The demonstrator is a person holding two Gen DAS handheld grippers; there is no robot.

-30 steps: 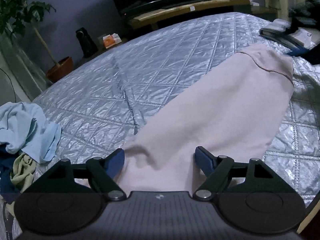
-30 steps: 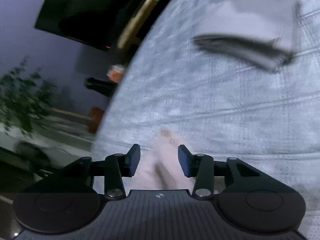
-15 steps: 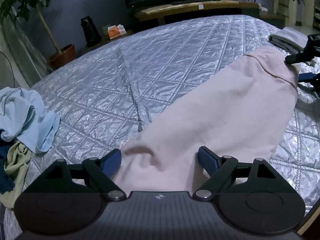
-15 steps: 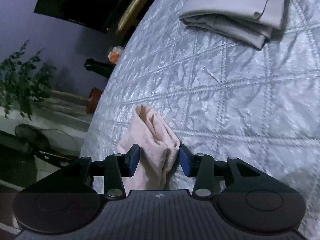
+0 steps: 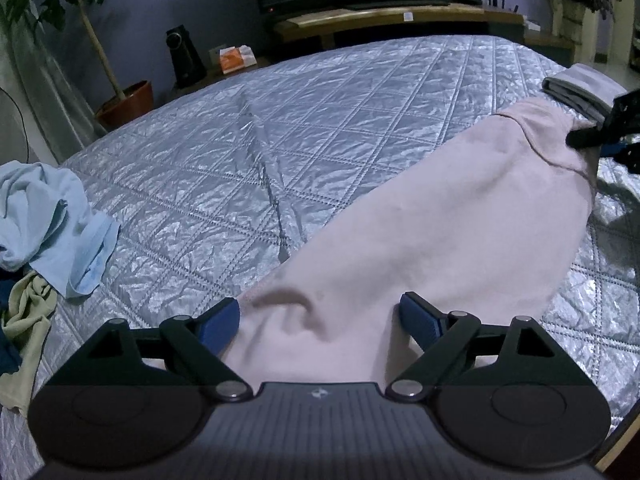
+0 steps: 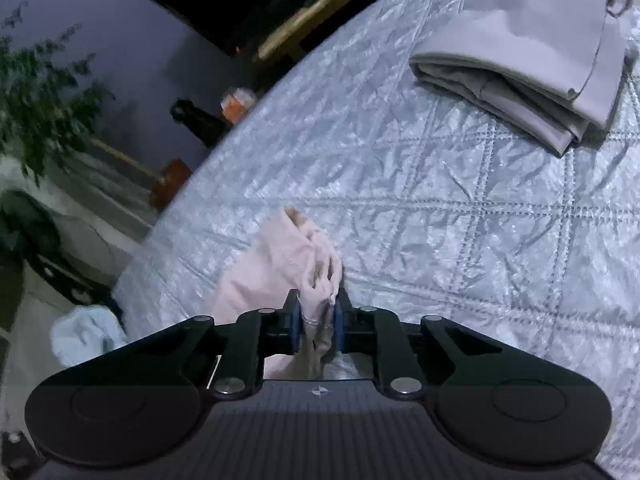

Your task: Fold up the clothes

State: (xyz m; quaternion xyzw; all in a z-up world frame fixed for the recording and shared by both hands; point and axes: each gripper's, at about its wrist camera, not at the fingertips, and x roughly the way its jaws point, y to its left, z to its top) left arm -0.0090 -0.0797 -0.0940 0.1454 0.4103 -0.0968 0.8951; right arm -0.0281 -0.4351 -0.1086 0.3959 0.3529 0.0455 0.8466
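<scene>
A pale pink garment (image 5: 420, 240) lies stretched across the silver quilted bed (image 5: 280, 120). My left gripper (image 5: 320, 320) is open, its blue pads on either side of the garment's near end, which lies between them. My right gripper (image 6: 316, 320) is shut on the bunched far end of the pink garment (image 6: 288, 268); it also shows in the left wrist view (image 5: 600, 140) at the right edge.
A folded grey garment (image 6: 532, 76) lies on the bed beyond the right gripper. A heap of light blue and green clothes (image 5: 48, 216) sits at the bed's left edge. A TV stand (image 5: 380, 20), speaker (image 5: 184, 56) and potted plant (image 5: 124, 100) stand past the bed.
My right gripper has closed on the far end of the pink garment. The left gripper stays open around the near end, and its view has shifted slightly.
</scene>
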